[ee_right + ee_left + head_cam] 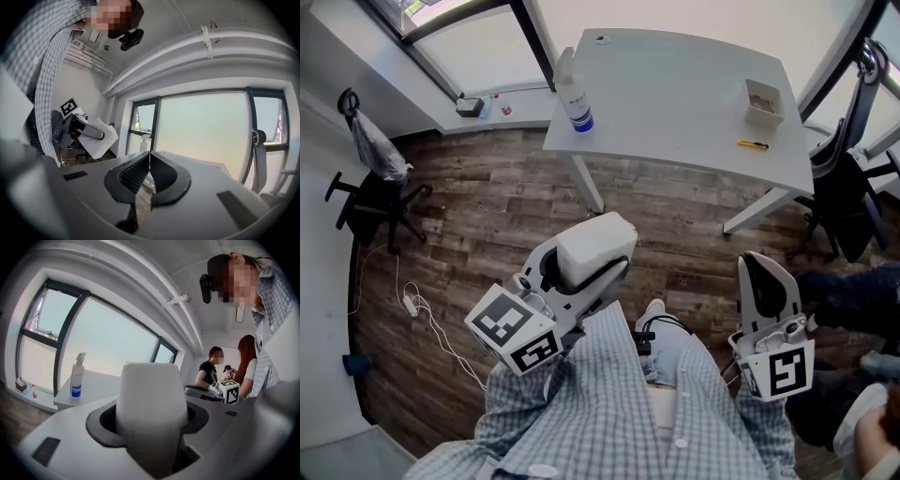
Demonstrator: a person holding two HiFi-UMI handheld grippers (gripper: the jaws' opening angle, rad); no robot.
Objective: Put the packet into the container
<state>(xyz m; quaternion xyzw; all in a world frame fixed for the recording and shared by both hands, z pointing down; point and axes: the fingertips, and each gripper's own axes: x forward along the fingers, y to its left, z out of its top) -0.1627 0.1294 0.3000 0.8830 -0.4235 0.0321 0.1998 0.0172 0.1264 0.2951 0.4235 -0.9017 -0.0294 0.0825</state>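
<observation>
The left tool (pixel 611 257) pinches the white packet (pixel 591 246). In the left gripper view the packet (pixel 150 394) stands upright between the two dark pads and fills the gap, with a pad pressed on each side of it. Seen from the head view, the tool and packet hang in front of the person's checked shirt (pixel 609 403), over the wooden floor (pixel 487 206) and short of the bench (pixel 675 103).

The right tool (pixel 758 268) is held out at the person's right side, also over the floor. In the right gripper view its jaws are pressed together tip to tip with nothing between them (pixel 149 158). That view also shows the left tool with the packet (pixel 96 136) off to the left.

The container (pixel 763 101), a small open white box, sits on the far right part of the bench, well apart from the packet. Something brownish seems to lie in it, though it is too small to tell what. A yellow and black pen-like thing (pixel 753 143) lies near it, toward the bench's near edge. A spray bottle (pixel 575 94) with a blue band stands at the bench's left end. A black office chair (pixel 370 202) stands by the left wall
</observation>
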